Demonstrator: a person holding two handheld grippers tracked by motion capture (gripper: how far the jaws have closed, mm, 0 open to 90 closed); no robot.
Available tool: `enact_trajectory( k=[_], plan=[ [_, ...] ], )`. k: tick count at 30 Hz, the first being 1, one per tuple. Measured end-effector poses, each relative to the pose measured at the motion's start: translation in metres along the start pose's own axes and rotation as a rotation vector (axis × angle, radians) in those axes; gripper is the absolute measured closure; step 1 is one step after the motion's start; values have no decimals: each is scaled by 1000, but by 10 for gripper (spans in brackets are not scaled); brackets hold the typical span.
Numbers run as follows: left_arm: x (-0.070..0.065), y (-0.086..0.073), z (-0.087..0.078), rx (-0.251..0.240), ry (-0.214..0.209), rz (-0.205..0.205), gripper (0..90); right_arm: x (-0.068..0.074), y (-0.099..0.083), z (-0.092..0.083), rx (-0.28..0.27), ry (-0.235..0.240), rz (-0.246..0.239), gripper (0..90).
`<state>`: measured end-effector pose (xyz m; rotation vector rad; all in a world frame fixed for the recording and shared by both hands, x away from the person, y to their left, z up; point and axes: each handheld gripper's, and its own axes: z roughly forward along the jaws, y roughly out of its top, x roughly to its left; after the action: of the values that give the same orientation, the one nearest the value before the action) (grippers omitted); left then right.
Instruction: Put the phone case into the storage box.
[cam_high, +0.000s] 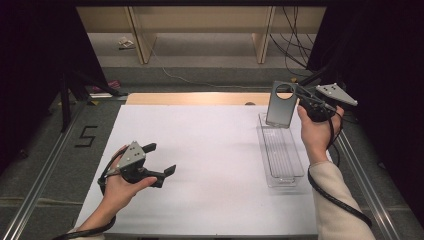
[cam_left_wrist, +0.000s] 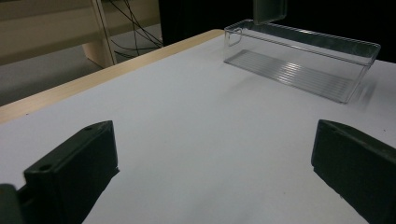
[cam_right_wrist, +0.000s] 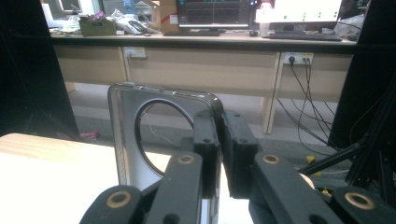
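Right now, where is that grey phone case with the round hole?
In the high view, the phone case is held upright in the right claw at the table's far right, just above the far end of the clear plastic tray.

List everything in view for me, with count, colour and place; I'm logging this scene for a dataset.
flat grey phone case with a round hole: 1, grey, held upright above the far end of the bin
clear plastic rectangular bin: 1, transparent, right side of the sheet
white sheet covering the table: 1, white, under everything
wooden table edge: 1, light wood, far side
dark floor mat with a marked 5: 1, grey, left of the table
wooden desks: pale wood, background
left gripper: 1, black, fingers open, over the left of the sheet
right gripper: 1, black, shut on the case's edge
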<state>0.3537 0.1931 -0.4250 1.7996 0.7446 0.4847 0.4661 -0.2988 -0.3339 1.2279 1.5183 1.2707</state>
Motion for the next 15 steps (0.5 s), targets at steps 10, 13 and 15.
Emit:
enact_trajectory(
  k=[10, 13, 15],
  plan=[
    [0, 0, 0, -1, 0, 1, 0, -1, 0, 2, 2, -1, 0, 853],
    [0, 0, 0, -1, 0, 2, 0, -2, -1, 3, 1, -3, -1, 853],
    [0, 0, 0, -1, 0, 1, 0, -3, -1, 3, 2, -3, 0, 853]
  ],
)
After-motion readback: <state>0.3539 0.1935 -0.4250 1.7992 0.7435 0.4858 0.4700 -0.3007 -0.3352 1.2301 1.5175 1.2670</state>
